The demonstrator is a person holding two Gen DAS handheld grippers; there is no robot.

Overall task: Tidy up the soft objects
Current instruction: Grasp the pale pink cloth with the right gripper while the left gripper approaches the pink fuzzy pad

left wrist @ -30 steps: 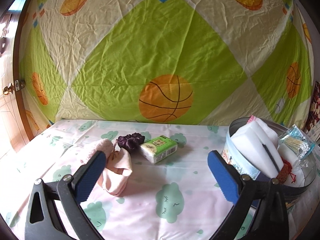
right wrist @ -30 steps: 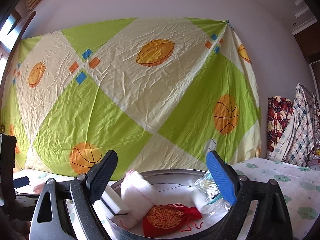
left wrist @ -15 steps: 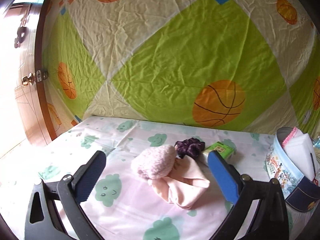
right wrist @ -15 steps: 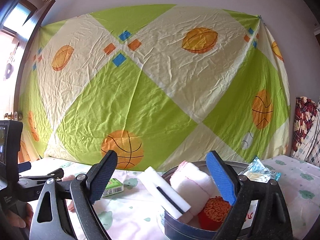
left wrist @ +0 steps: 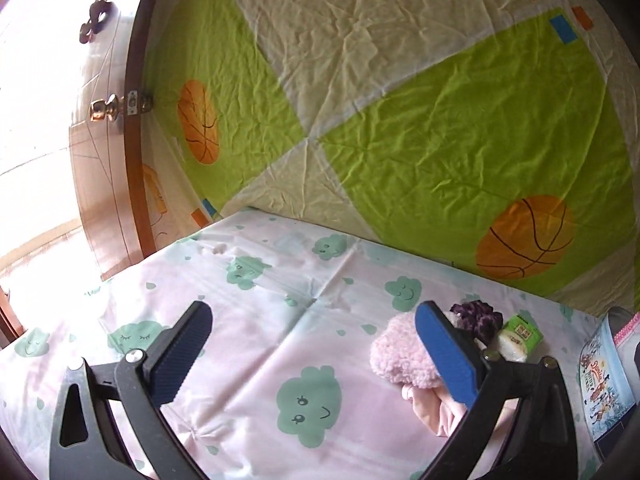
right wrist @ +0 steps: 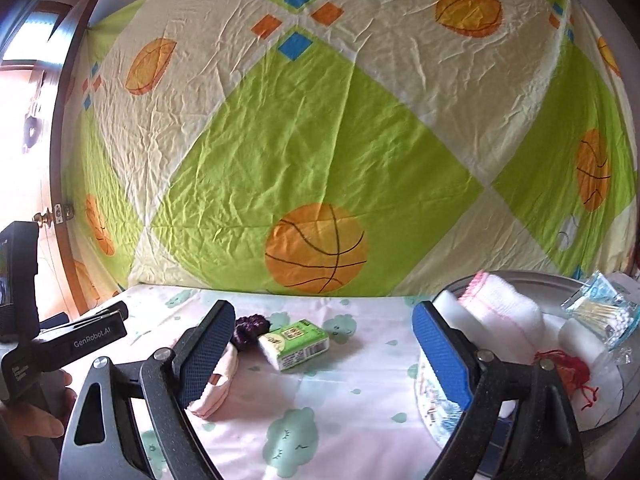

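- one tin [right wrist: 434, 408], with one white sock [right wrist: 508, 316], one sponge [right wrist: 446, 304], one red pouch [right wrist: 568, 372] and one swab pack [right wrist: 600, 312] in it
- one tissue pack [right wrist: 294, 344]
- one purple scrunchie [right wrist: 248, 330]
- one fluffy pink sock [left wrist: 400, 354]

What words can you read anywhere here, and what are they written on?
"GenRobot.AI": white letters on the black left gripper.
Green tissue pack: print too small to read.
Round picture tin: cartoon label with lettering, too blurred to read.
Small white print lower on the same gripper: unreadable.
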